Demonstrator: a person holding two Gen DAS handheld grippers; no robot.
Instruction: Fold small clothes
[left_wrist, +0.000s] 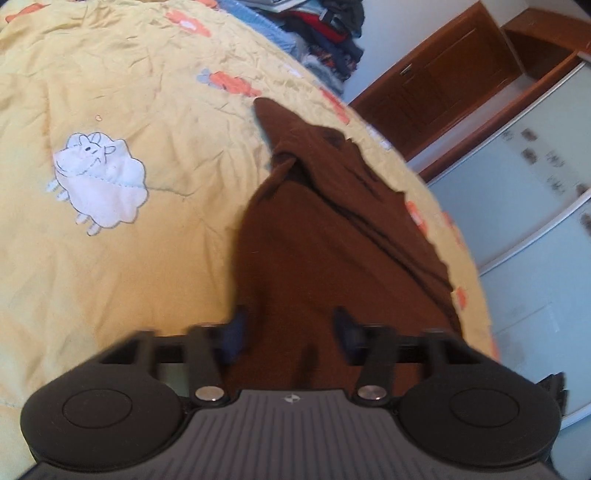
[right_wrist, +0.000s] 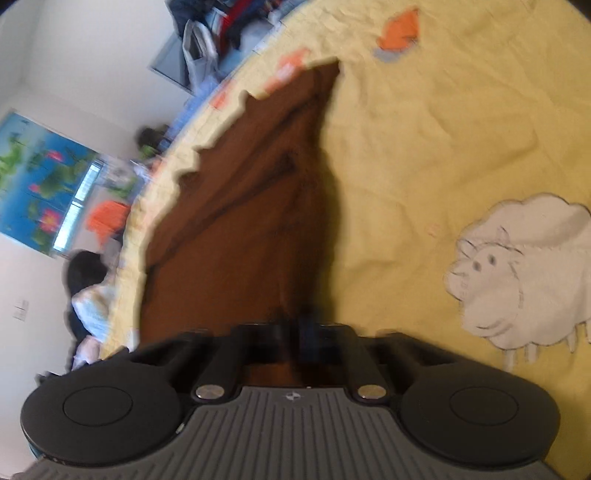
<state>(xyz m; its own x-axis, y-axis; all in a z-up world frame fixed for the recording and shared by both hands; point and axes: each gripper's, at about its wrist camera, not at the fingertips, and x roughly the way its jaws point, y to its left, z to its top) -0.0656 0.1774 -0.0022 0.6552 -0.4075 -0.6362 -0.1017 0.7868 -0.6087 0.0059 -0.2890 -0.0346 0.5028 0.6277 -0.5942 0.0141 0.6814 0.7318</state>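
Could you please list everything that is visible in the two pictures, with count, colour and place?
brown garment: one, brown, lying on the bedspread, its near end at both grippers
bedspread: one, yellow with orange patches, covering the bed
sheep patch: one, white, sewn on the bedspread beside the garment
clothes pile: one, mixed dark colours, far end of the bed
wooden cabinet: one, brown, against the wall
left gripper: one, black, fingers either side of the garment
right gripper: one, black, shut on the garment
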